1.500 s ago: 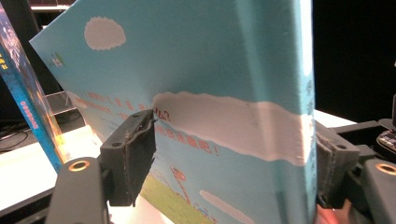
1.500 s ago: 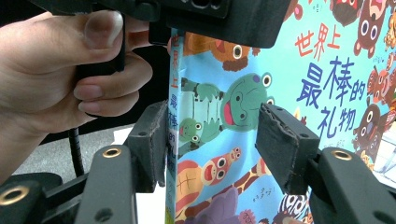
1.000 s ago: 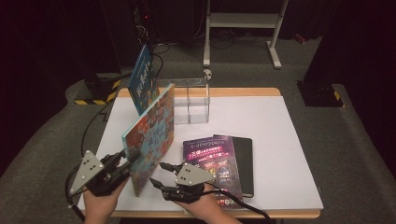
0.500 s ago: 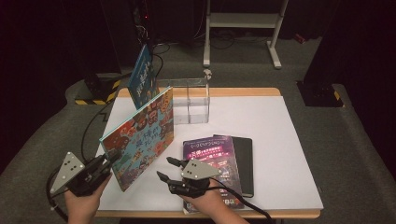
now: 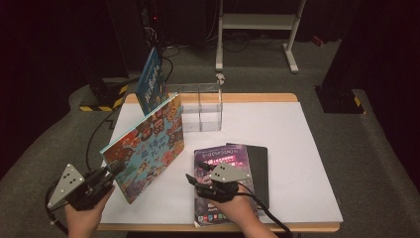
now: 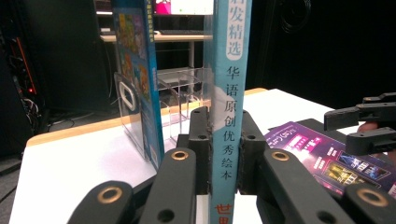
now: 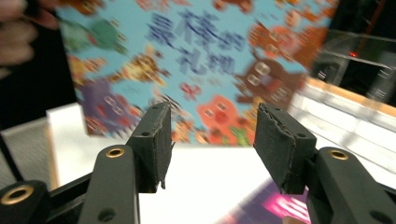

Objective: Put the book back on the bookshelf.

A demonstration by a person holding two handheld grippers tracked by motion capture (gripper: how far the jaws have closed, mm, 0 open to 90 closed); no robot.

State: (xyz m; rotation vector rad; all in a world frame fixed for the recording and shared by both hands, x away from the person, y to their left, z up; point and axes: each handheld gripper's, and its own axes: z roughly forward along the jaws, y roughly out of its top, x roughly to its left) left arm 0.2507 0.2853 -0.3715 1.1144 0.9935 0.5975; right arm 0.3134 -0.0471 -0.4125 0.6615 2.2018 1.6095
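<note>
Left gripper view shows our left claw [image 6: 223, 154] clamped on the spine of the picture book [image 6: 227, 93]; since a second ago we have tipped this book from near upright to a lean over the counter's [image 5: 277, 129] left edge. Our right claw [image 5: 194, 174] hovers open and empty above the purple book [image 5: 223, 156]. Beyond stands the clear organizer [image 5: 200, 106], probably the book's destination.
</note>
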